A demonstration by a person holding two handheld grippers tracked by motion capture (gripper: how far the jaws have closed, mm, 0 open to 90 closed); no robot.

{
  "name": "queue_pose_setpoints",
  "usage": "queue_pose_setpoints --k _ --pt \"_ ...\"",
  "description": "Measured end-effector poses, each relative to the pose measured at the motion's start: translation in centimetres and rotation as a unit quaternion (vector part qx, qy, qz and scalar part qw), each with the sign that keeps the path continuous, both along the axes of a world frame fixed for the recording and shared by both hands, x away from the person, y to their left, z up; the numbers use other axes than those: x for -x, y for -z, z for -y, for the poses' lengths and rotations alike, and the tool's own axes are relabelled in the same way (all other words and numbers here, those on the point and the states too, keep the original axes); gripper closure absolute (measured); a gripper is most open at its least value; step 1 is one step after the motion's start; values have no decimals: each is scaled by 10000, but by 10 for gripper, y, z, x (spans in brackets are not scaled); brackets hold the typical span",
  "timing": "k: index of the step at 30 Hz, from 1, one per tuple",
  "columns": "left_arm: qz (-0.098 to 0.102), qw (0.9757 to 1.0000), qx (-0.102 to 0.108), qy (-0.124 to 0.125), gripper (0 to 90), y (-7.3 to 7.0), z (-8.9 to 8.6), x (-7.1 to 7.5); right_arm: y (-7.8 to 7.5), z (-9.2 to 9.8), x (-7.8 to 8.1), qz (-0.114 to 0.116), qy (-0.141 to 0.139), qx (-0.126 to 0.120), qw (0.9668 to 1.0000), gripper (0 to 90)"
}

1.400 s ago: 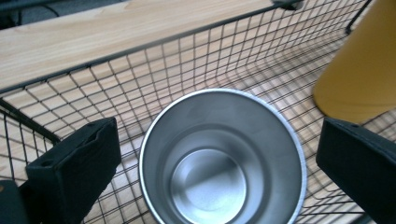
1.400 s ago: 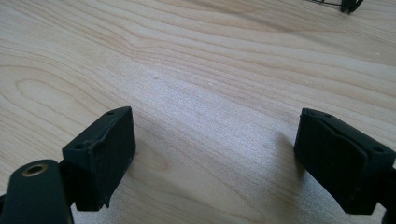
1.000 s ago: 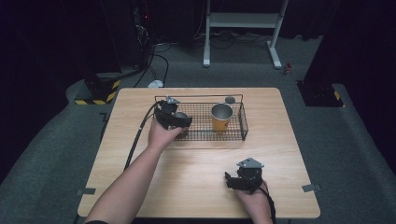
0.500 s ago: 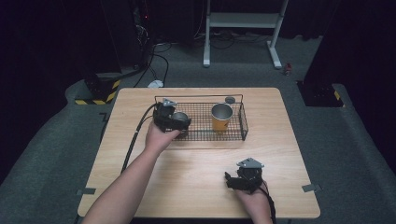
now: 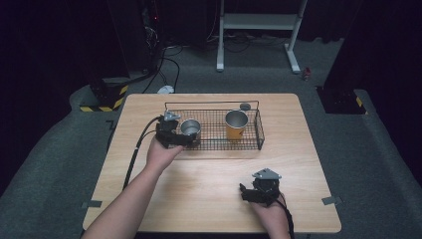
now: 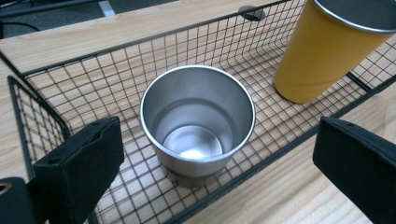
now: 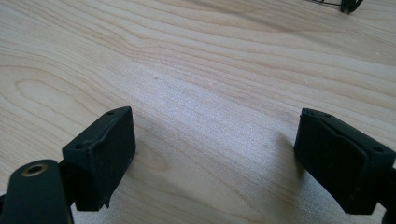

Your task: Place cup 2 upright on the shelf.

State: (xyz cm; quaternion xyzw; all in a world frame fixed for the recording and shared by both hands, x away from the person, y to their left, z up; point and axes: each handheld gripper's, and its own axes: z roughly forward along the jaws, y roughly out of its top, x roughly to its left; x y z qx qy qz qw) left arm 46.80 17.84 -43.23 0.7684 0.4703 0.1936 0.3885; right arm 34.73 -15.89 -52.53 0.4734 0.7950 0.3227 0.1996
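Note:
A black wire basket (image 5: pixel 214 105) stands at the table's back middle. In its left end a steel cup (image 5: pixel 190 127) stands upright and empty, and a yellow cup (image 5: pixel 236 124) stands upright to its right. My left gripper (image 5: pixel 183 138) hovers at the basket's near left corner, open. Its jaws have just been closing a little and touch nothing. In the left gripper view the steel cup (image 6: pixel 198 123) sits a little beyond the gripper (image 6: pixel 222 135), with the yellow cup (image 6: pixel 322 51) at the upper right. My right gripper (image 5: pixel 245 192) rests open on the near right of the table, over bare wood (image 7: pixel 215 135).
The wooden table (image 5: pixel 298 129) has bare room left, right and in front of the basket (image 6: pixel 42 107). A small dark disc (image 5: pixel 245 106) lies just behind the basket's rear rim. Tape marks sit at the table's near corners. A cable trails from my left gripper.
My left gripper has drawn back toward the near left, off the steel cup, which stays standing in the basket. The right gripper has not moved.

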Motion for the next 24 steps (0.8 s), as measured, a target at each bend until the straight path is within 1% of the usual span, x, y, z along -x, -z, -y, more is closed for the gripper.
queue_pose_setpoints --k 1,4,9,10,11,12,13,14,15,16,18,19,20,24 --pt "8 10000 57 -6 31 1 -3 4 0 0 0 0 1 -1 10000 126" --pt "25 10000 87 -13 33 3 -6 8 0 0 0 0 4 -2 10000 126" --pt "63 9999 95 8 33 6 -16 20 0 0 0 1 3 -1 10000 126" --pt "88 9999 123 18 33 8 -20 25 0 0 0 -4 10 -5 10000 126" --pt "88 9999 123 18 33 8 -20 25 0 0 0 -4 10 -5 10000 126" --pt "96 9999 119 33 33 10 -25 30 0 0 0 -1 8 -2 10000 126" --pt "96 9999 119 33 33 10 -25 30 0 0 0 -1 8 -2 10000 126" --pt "98 9999 119 49 33 11 -28 34 0 0 0 -11 24 -13 10000 126" --pt "95 9998 159 60 34 14 -34 40 0 0 0 -11 27 -12 10000 126" --pt "95 9998 159 60 34 14 -34 40 0 0 0 -11 27 -12 10000 126" --pt "79 9998 162 70 34 17 -40 47 0 -1 0 -10 32 -10 10000 126" --pt "71 9999 131 82 34 21 -47 54 0 -1 0 -9 31 -10 10000 126" --pt "71 9999 131 82 35 21 -47 54 0 -1 0 -10 31 -11 10000 126" --pt "28 9999 127 63 35 30 -59 66 0 -1 0 -4 32 -7 10000 127"
